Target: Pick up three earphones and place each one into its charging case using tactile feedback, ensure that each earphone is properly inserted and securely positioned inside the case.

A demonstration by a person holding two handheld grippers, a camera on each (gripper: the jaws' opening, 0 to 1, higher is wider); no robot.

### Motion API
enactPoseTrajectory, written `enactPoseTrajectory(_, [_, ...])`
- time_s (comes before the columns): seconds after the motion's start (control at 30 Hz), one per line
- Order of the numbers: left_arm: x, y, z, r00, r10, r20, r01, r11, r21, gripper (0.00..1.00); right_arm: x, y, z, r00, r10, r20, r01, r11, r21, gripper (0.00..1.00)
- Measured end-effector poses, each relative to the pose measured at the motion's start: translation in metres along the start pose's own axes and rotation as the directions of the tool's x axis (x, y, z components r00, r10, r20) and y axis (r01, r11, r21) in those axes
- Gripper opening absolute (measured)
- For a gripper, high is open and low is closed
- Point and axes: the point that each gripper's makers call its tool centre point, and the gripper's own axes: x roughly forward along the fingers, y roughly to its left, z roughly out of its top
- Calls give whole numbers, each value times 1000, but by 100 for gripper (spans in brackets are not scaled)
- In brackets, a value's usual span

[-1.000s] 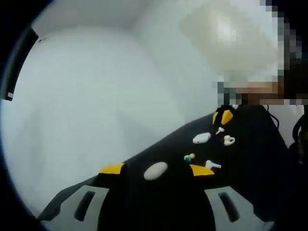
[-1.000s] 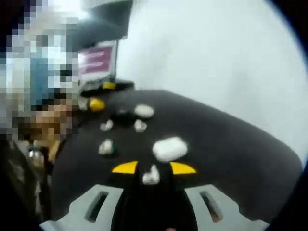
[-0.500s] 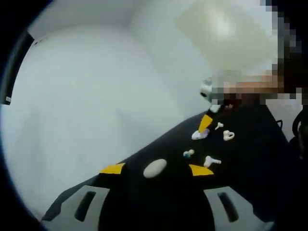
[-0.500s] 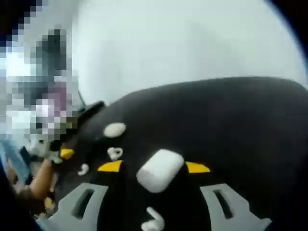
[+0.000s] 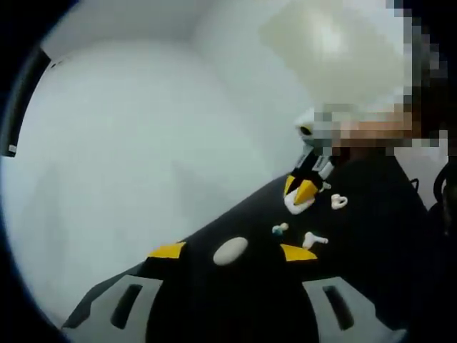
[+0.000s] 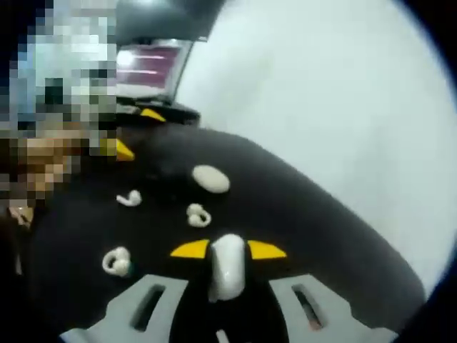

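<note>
Since half a second ago the right gripper (image 5: 305, 191) has come down onto the far white oval charging case (image 5: 298, 204), right of centre in the left gripper view. In the right gripper view that case (image 6: 228, 263) stands low at centre between the yellow-tipped jaws, which have closed on it. The left gripper (image 5: 232, 251) has its jaws wide apart, holding nothing, with a second white oval case (image 5: 230, 251) between them on the black surface (image 5: 371, 243). Small white earphones (image 6: 198, 215) lie loose nearby.
</note>
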Motion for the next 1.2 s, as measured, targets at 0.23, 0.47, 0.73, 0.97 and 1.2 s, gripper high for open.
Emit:
enactPoseTrajectory(0.23, [-1, 1, 0, 1000, 3, 3, -3, 1000, -1, 46, -8, 15, -7, 999, 14, 30, -15, 1000, 24, 22])
enactPoseTrajectory(0.47, [-1, 1, 0, 1000, 3, 2, -3, 1000, -1, 46, -4, 21, -19, 998, -2, 60, -4, 995, 104, 19])
enactPoseTrajectory(0.73, [-8, -3, 25, 989, -33, 141, 52, 990, -134, 50, -43, 35, 22, 952, 153, 267, -235, 921, 311, 18])
enactPoseTrajectory(0.97, [-13, -10, 36, 978, -88, 189, 132, 963, -234, 45, -79, 120, 34, 847, 424, 320, -478, 871, 113, 18])
enactPoseTrajectory(1.2, [-16, -59, 52, 917, -318, 239, 364, 915, -177, 38, -69, 137, 0, 858, 463, 224, -496, 859, 126, 18])
